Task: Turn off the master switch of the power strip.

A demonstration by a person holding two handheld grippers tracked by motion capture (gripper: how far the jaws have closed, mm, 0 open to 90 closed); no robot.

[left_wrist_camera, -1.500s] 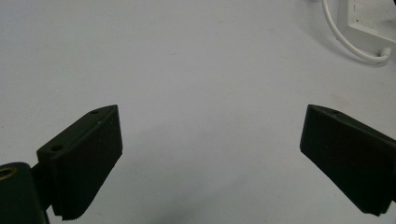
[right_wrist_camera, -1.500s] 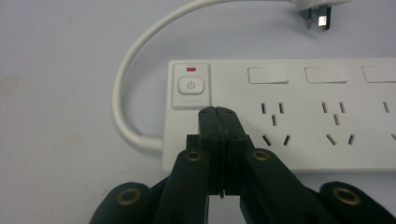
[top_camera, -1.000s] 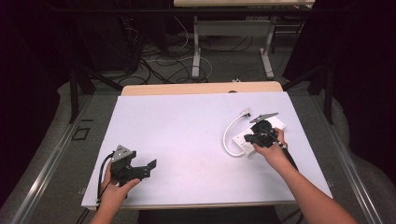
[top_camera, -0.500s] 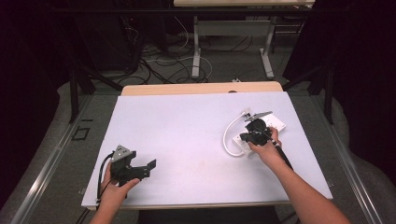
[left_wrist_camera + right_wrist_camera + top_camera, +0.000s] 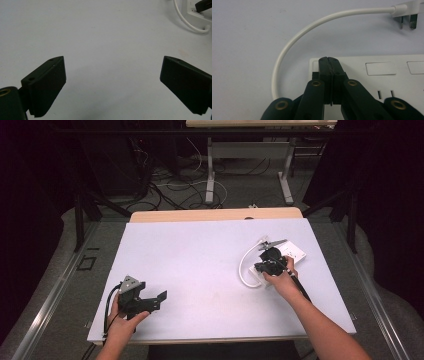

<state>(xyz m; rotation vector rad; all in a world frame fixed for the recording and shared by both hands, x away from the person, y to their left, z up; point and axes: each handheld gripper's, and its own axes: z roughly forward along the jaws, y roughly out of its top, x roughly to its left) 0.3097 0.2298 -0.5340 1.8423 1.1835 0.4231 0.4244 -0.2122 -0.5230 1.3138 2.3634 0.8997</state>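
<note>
White counter (image 5: 200,255) lies big and bare under my two hands. My white power strip (image 5: 295,254) sits on its right side, near my right hand. Its white cord (image 5: 294,40) bends in a loop beside it, and the plug (image 5: 405,12) at the cord's end lies flat on the counter, not pushed in anywhere.

My right claw (image 5: 329,60) is pressed together with nothing in it, and its tip rests on the end of the strip. I think I am pushing down there, maybe on a switch, but I cannot tell.

My left claw (image 5: 112,82) is spread wide over bare counter, well apart from the strip.

Next, I think I must lift my right claw, spread it, and go for the plug.
</note>
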